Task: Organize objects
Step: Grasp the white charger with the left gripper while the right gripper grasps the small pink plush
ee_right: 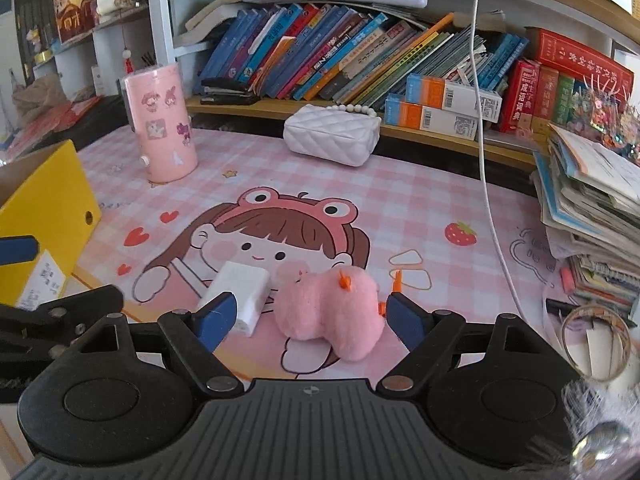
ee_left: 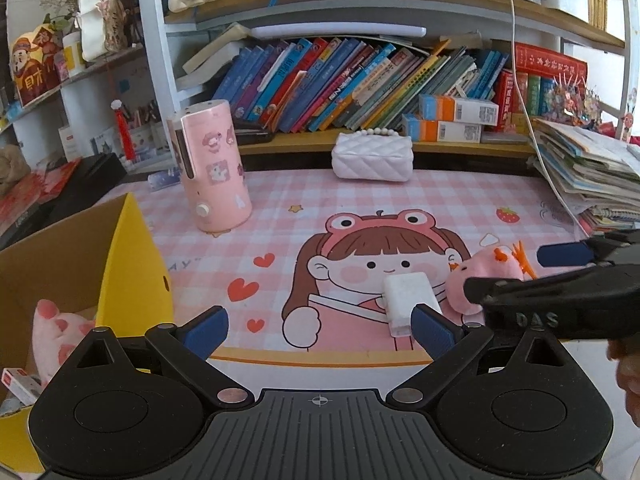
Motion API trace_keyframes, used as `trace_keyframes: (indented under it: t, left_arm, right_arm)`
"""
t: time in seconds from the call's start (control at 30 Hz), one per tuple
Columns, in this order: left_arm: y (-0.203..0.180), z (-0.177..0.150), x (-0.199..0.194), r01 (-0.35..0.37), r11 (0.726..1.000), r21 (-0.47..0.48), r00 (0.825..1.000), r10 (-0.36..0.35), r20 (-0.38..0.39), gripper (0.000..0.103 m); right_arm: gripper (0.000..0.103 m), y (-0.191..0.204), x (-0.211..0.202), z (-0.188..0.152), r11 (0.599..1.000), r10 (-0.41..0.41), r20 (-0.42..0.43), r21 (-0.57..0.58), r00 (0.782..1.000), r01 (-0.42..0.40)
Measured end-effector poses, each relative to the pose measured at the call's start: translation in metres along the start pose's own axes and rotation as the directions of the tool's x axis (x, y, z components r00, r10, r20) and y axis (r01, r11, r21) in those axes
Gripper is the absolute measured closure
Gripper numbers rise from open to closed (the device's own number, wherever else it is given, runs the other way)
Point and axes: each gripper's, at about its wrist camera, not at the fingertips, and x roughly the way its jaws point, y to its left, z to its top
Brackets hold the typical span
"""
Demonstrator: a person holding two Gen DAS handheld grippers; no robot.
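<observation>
A pink plush toy [ee_right: 332,312] with orange bits lies on the pink cartoon desk mat [ee_right: 420,208]. My right gripper [ee_right: 310,318] is open, its blue pads on either side of the plush, apart from it. A white rectangular block [ee_right: 242,288] lies just left of the plush, by the left pad. In the left wrist view my left gripper [ee_left: 320,326] is open and empty over the mat's front edge; the white block [ee_left: 406,300] sits just beyond its right pad, the plush [ee_left: 480,276] behind the right gripper [ee_left: 560,276].
A yellow cardboard box [ee_left: 132,264] stands at the left with a pink plush [ee_left: 56,332] inside. A pink cylinder [ee_left: 212,168] and a white quilted purse [ee_left: 372,156] stand at the back. A paper stack [ee_right: 592,216] sits right. A white cable [ee_right: 492,200] hangs down.
</observation>
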Motion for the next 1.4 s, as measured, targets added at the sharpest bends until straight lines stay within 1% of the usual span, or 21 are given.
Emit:
trace_keyframes:
  t: [0.13,0.17,0.23,0.27,0.53,0.57,0.63,0.67,0.8,0.9,1.0,1.03,1.07,1.13,1.2,1.27,1.3,1.33,1.37,1.4]
  left_arm:
    - [-0.003,-0.001,0.004,0.0,1.0,0.007,1.0,0.0,-0.016,0.004]
    - [-0.003,-0.002,0.005,0.0,1.0,0.009,1.0,0.0,-0.018,0.004]
    - [-0.004,-0.001,0.006,-0.003,1.0,0.012,1.0,0.003,-0.024,0.004]
    - [-0.004,-0.001,0.008,-0.004,1.0,0.012,1.0,0.004,-0.028,0.004]
    - [-0.008,0.0,0.015,0.003,1.0,0.016,0.999,-0.002,-0.042,0.004]
    - [-0.009,0.001,0.016,0.005,1.0,0.017,0.999,-0.004,-0.042,0.004]
    - [-0.011,0.002,0.018,0.008,1.0,0.017,0.999,-0.008,-0.042,0.004]
    - [-0.012,0.002,0.019,0.012,1.0,0.018,0.999,-0.012,-0.042,0.004]
    - [-0.017,0.004,0.025,0.029,0.999,0.018,0.999,-0.028,-0.04,0.004]
    - [-0.022,0.006,0.031,0.044,0.999,0.016,0.998,-0.043,-0.043,0.004]
    - [-0.026,0.008,0.037,0.054,0.998,0.015,0.998,-0.053,-0.043,0.004]
    - [-0.028,0.008,0.038,0.055,0.998,0.015,0.998,-0.054,-0.042,0.006]
    - [-0.029,0.009,0.041,0.056,0.998,0.012,0.998,-0.055,-0.043,0.009]
    - [-0.03,0.01,0.047,0.052,0.999,0.002,0.997,-0.052,-0.053,0.01]
    - [-0.032,0.012,0.055,0.057,0.998,-0.013,0.996,-0.058,-0.061,0.014]
    - [-0.034,0.015,0.063,0.066,0.997,-0.029,0.995,-0.068,-0.071,0.022]
    - [-0.036,0.016,0.067,0.074,0.997,-0.034,0.994,-0.076,-0.075,0.024]
    - [-0.038,0.017,0.071,0.084,0.996,-0.038,0.993,-0.086,-0.079,0.029]
    - [-0.039,0.017,0.075,0.091,0.995,-0.04,0.992,-0.094,-0.084,0.035]
    - [-0.041,0.017,0.079,0.1,0.994,-0.042,0.99,-0.103,-0.091,0.037]
  right_arm:
    - [0.02,-0.004,0.017,0.001,0.999,-0.033,-0.02,0.012,0.999,0.034]
    - [0.017,-0.005,0.022,0.0,0.999,-0.04,-0.029,0.016,0.999,0.04]
    - [0.017,-0.006,0.032,-0.001,0.998,-0.058,-0.049,0.02,0.997,0.06]
    - [0.014,-0.007,0.037,-0.001,0.997,-0.071,-0.053,0.018,0.996,0.072]
    - [0.014,-0.009,0.061,-0.004,0.994,-0.113,-0.079,-0.014,0.99,0.112]
    - [0.016,-0.01,0.064,-0.004,0.993,-0.119,-0.08,-0.019,0.99,0.117]
    - [0.028,-0.011,0.066,-0.005,0.994,-0.113,-0.088,-0.021,0.99,0.112]
    - [0.031,-0.013,0.067,-0.006,0.995,-0.101,-0.096,-0.02,0.99,0.1]
    - [0.032,-0.021,0.058,-0.007,0.997,-0.073,-0.084,0.006,0.994,0.074]
    - [0.033,-0.027,0.042,-0.007,0.997,-0.063,-0.05,0.042,0.997,0.065]
    - [0.033,-0.032,0.024,-0.007,0.996,-0.066,-0.017,0.054,0.998,0.067]
    - [0.033,-0.034,0.018,-0.007,0.996,-0.068,-0.006,0.06,0.998,0.068]
    - [0.033,-0.036,0.012,-0.007,0.995,-0.069,0.007,0.067,0.998,0.068]
    - [0.032,-0.039,0.002,-0.009,0.995,-0.071,0.026,0.078,0.997,0.069]
    - [0.032,-0.041,-0.007,-0.011,0.995,-0.068,0.033,0.08,0.997,0.065]
    - [0.032,-0.041,-0.012,-0.014,0.996,-0.07,0.032,0.064,0.997,0.068]
    - [0.032,-0.041,-0.014,-0.015,0.996,-0.075,0.033,0.054,0.997,0.073]
    - [0.033,-0.042,-0.015,-0.016,0.996,-0.08,0.034,0.047,0.996,0.078]
    - [0.033,-0.042,-0.016,-0.017,0.996,-0.083,0.033,0.044,0.996,0.082]
    - [0.037,-0.043,-0.017,-0.018,0.995,-0.086,0.031,0.044,0.996,0.085]
